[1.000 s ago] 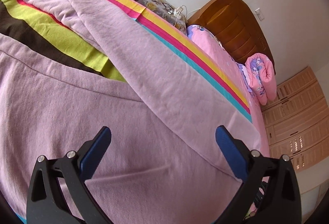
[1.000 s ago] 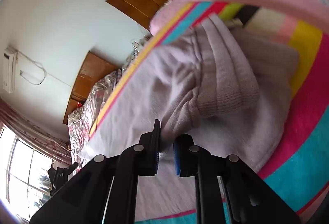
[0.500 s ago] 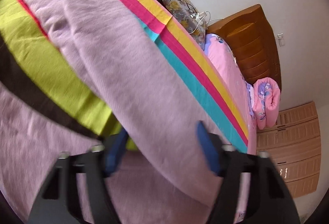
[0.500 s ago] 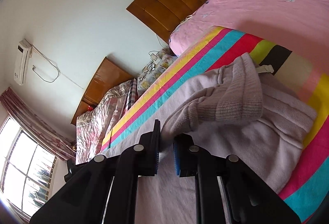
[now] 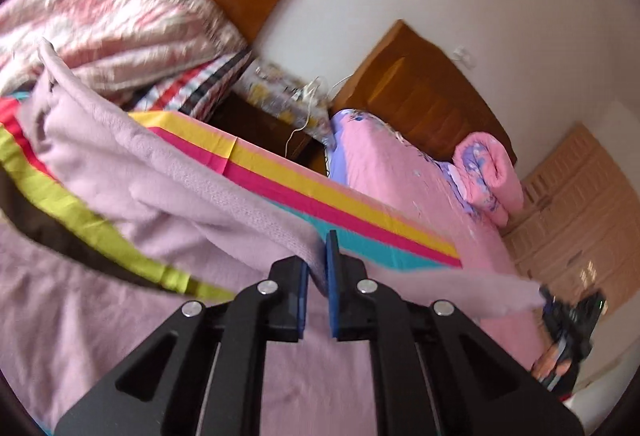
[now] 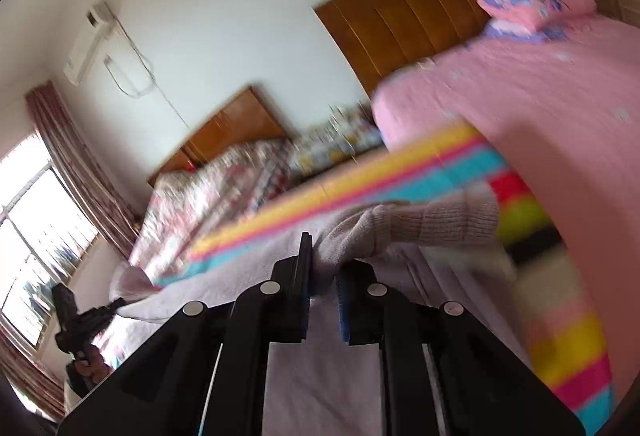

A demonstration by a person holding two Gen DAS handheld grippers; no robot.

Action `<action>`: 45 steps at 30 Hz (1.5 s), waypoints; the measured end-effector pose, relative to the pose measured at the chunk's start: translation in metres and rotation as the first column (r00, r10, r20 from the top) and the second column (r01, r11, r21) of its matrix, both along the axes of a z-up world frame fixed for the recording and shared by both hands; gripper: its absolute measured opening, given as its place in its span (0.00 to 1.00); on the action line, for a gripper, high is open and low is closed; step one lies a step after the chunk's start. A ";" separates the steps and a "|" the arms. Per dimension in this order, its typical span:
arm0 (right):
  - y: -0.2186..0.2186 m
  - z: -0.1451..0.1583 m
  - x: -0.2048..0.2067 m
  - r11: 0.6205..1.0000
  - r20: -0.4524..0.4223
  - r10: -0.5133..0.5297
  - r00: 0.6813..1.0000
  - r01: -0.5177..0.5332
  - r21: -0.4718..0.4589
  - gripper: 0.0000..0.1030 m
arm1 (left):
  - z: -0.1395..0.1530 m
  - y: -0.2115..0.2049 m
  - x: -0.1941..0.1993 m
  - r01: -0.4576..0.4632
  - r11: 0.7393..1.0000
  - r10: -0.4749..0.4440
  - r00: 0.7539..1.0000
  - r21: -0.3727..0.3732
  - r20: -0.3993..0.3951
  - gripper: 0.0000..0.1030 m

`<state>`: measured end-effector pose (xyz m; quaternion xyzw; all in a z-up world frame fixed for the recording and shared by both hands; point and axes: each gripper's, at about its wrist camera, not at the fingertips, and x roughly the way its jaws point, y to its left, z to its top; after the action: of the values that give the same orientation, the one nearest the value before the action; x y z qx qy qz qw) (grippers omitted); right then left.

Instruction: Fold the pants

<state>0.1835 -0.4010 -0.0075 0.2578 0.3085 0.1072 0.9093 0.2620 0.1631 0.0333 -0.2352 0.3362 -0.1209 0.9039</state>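
Both tongs (image 5: 318,276) (image 6: 324,276) pinching pants (image 5: 168,187)

Readable text: none
Labels, brands: none legible on pants (image 5: 168,187), striped sheet (image 5: 328,203) or air conditioner (image 6: 86,43)
Numbers, signs: none
Note: right view blurred

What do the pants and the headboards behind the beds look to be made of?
Pants: soft lilac fleece or brushed knit, matte and fuzzy; the cuff shows ribbed knitting. Both claws, left and right, are shut on them. Headboards: apparently brown wood or veneer with a slight sheen and panel grooves.
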 end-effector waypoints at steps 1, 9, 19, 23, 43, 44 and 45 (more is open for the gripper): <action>-0.001 -0.026 -0.012 1.000 -0.068 -0.007 0.998 0.007 -0.003 0.12 | -0.008 -0.006 -0.024 0.017 0.999 -0.017 1.000 0.042 0.007 0.10; -0.002 -0.103 -0.030 0.996 -0.254 -0.073 0.964 0.084 0.034 0.20 | -0.137 -0.016 -0.076 0.044 0.997 -0.024 0.960 0.065 -0.280 0.13; 0.019 -0.111 -0.047 0.983 -0.274 0.012 0.962 0.040 0.182 0.40 | -0.136 -0.008 -0.064 0.018 0.998 -0.034 0.961 -0.061 -0.275 0.45; 0.042 -0.112 -0.047 0.976 -0.272 0.078 0.959 -0.018 0.217 0.40 | -0.137 -0.007 -0.058 0.011 0.995 -0.037 0.961 -0.097 -0.275 0.47; 0.082 -0.094 -0.049 0.971 -0.204 0.065 0.977 -0.016 0.237 0.12 | -0.135 -0.003 -0.061 -0.055 0.992 0.015 0.946 -0.115 -0.322 0.06; 0.081 -0.086 -0.052 0.973 -0.185 0.072 0.980 -0.028 0.230 0.12 | -0.125 -0.002 -0.070 -0.056 0.990 0.016 0.956 -0.129 -0.293 0.06; 0.078 -0.082 -0.055 0.975 -0.179 0.078 0.981 -0.038 0.217 0.12 | -0.113 -0.003 -0.079 -0.045 0.993 0.016 0.966 -0.107 -0.258 0.06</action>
<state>0.1285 -0.3233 -0.0899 0.3534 0.3864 0.1414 0.8401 0.1828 0.1600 -0.0797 -0.3041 0.4395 -0.0943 0.8399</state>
